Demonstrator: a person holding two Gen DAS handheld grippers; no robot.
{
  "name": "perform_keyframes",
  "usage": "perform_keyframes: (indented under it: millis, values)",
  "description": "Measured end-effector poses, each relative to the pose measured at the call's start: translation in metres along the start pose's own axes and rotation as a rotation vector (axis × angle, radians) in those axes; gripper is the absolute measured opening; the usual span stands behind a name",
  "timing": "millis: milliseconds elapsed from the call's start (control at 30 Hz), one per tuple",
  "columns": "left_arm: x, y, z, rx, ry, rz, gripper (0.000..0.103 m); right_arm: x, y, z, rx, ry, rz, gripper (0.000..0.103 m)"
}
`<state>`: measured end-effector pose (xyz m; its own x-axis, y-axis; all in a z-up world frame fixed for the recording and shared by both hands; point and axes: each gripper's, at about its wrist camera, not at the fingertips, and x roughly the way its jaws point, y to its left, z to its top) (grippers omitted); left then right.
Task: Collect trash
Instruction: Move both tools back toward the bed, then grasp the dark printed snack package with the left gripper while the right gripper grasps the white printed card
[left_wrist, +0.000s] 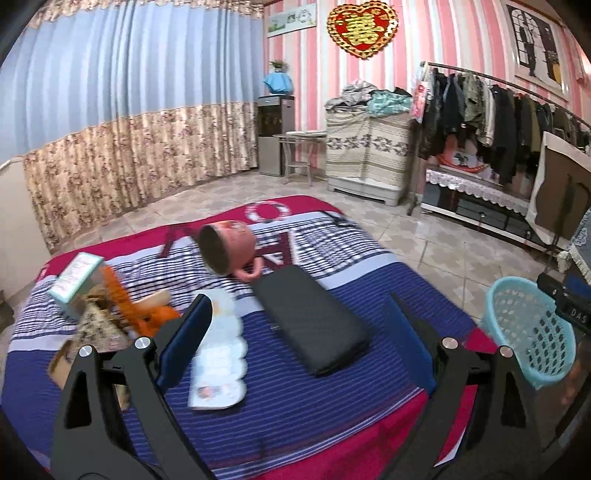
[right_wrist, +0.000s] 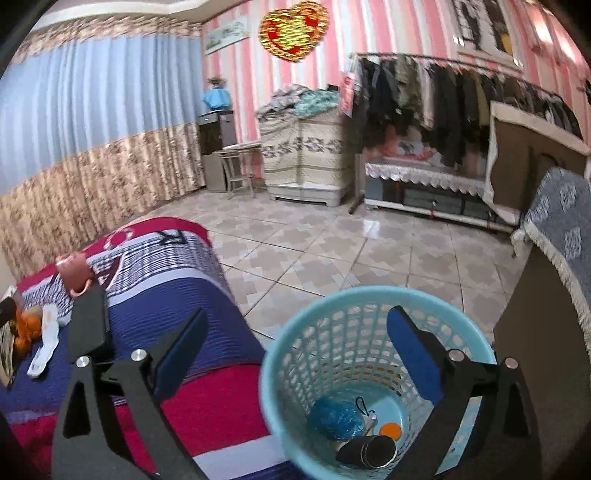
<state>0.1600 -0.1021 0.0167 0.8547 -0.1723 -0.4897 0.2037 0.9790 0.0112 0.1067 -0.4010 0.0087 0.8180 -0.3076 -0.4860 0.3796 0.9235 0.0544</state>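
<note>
My left gripper (left_wrist: 297, 302) is open above a bed with a striped red and blue blanket (left_wrist: 332, 406). Below its fingers lie a flat black case (left_wrist: 314, 317) and a white plastic wrapper (left_wrist: 218, 350), neither of them held. Further left is a heap of an orange bag (left_wrist: 125, 306), a small teal and white box (left_wrist: 75, 280) and patterned paper (left_wrist: 99, 325). My right gripper (right_wrist: 298, 314) stands open and empty over a light blue basket (right_wrist: 280, 350). Inside the basket lie a crumpled blue bag (right_wrist: 338, 417), a black tube (right_wrist: 365, 454) and something orange (right_wrist: 390, 430).
A pink cup (left_wrist: 229, 251) lies on its side further back on the bed. The basket (left_wrist: 532, 332) stands on the tiled floor (right_wrist: 332, 243) at the bed's right side. A brown cabinet (right_wrist: 546, 350) is right of it. A clothes rack (left_wrist: 498, 110) lines the far wall.
</note>
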Motion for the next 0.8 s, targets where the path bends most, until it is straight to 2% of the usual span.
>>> perform_keyframes:
  millis: [333, 600, 800]
  values:
    - [-0.025, 0.077, -0.03, -0.065, 0.036, 0.124, 0.093, -0.01, 0.069, -0.006, -0.1, 0.004, 0.125, 0.095]
    - [-0.029, 0.146, -0.059, -0.143, 0.091, 0.208, 0.093, -0.01, 0.118, -0.016, -0.15, 0.033, 0.213, 0.095]
    - [-0.023, 0.183, -0.074, -0.188, 0.128, 0.245, 0.093, -0.01, 0.156, -0.027, -0.219, 0.056, 0.26, 0.095]
